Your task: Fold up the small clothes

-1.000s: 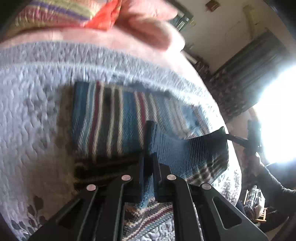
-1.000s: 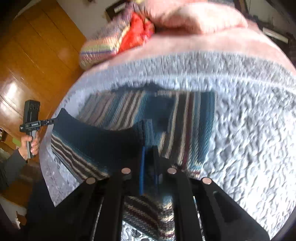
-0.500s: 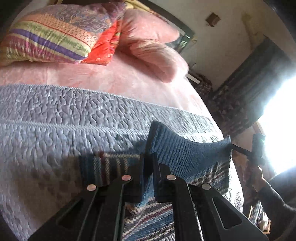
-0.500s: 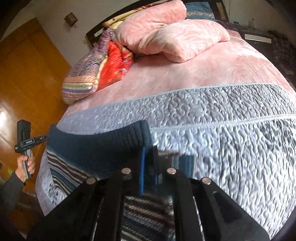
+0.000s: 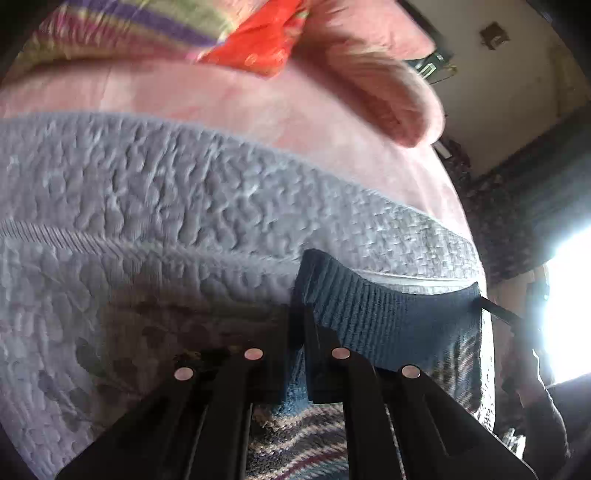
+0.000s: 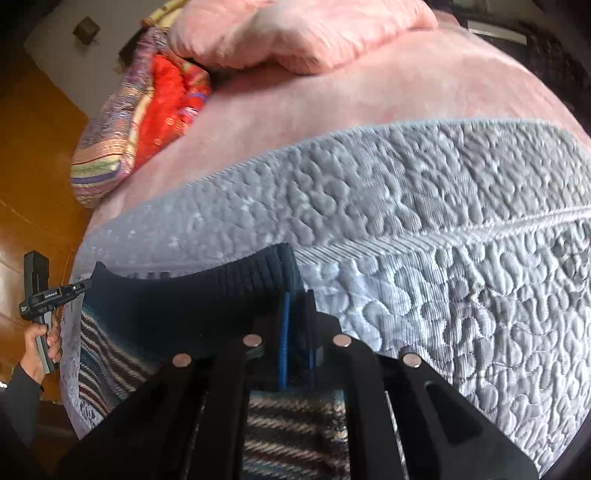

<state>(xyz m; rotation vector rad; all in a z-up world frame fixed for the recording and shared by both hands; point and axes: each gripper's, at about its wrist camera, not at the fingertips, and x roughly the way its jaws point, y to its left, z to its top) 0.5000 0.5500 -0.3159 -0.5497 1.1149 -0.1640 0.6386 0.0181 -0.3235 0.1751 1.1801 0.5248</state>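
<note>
A striped knit sweater (image 5: 388, 321) with a dark blue ribbed hem hangs stretched between my two grippers above a grey quilted bedspread (image 5: 184, 206). My left gripper (image 5: 299, 317) is shut on one corner of the hem. My right gripper (image 6: 295, 306) is shut on the other corner of the sweater (image 6: 192, 295). The striped body droops below the hem and under the fingers in both views. From each wrist view the other gripper shows at the far end of the hem, held by a hand (image 6: 40, 339).
Pink blanket (image 6: 369, 92) covers the far half of the bed, with pink pillows (image 6: 295, 29) and a multicoloured striped cushion (image 6: 122, 140) at the head. Wooden floor (image 6: 26, 177) lies left of the bed. A bright window (image 5: 569, 302) and dark curtains stand to the right.
Both grippers have carried the hem up and toward the head of the bed. The flat striped part that lay ahead on the quilt has gone out of sight beneath the fingers.
</note>
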